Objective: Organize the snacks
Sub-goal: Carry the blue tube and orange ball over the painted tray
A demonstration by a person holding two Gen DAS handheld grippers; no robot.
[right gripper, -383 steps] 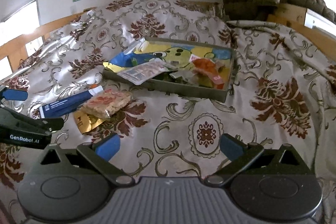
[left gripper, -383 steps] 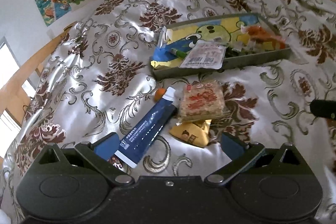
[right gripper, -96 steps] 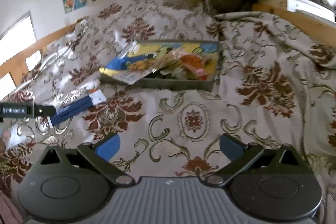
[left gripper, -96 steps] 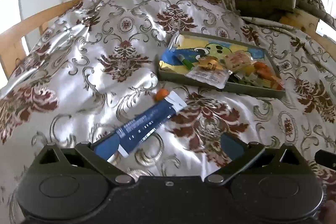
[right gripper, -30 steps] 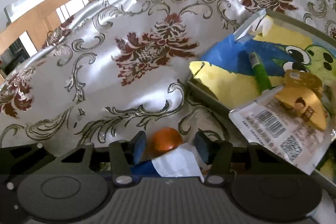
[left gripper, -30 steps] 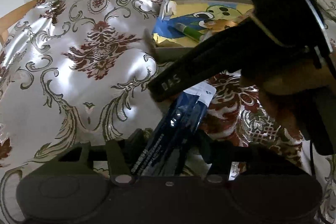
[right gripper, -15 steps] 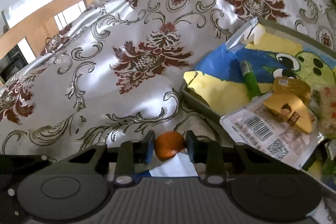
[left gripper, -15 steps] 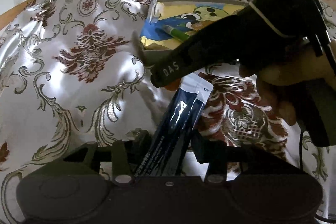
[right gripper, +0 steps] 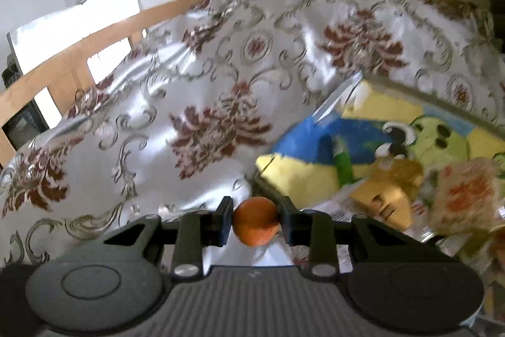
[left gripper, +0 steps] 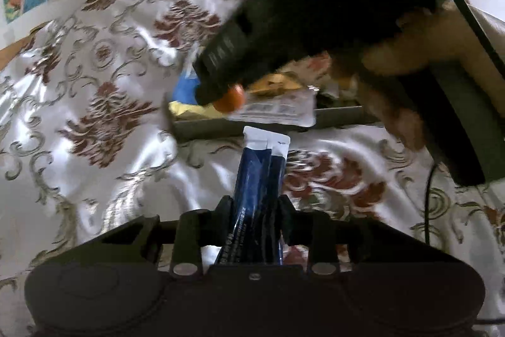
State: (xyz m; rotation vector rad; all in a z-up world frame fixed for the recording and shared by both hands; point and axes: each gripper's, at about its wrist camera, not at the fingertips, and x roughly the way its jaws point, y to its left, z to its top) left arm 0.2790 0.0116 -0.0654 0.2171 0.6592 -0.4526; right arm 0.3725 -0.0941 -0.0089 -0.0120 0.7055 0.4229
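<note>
My left tool (left gripper: 254, 210) grips blue sachets (left gripper: 257, 188); right tool (right gripper: 255, 221) pinches an orange ball (right gripper: 255, 225). Risk: ball rolls free ahead, missing tray (right gripper: 442, 103).

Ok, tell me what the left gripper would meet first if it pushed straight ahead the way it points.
Probably the near wall of the tray: the left gripper holds the blue packet pointing at it. Depth is unclear.
</note>
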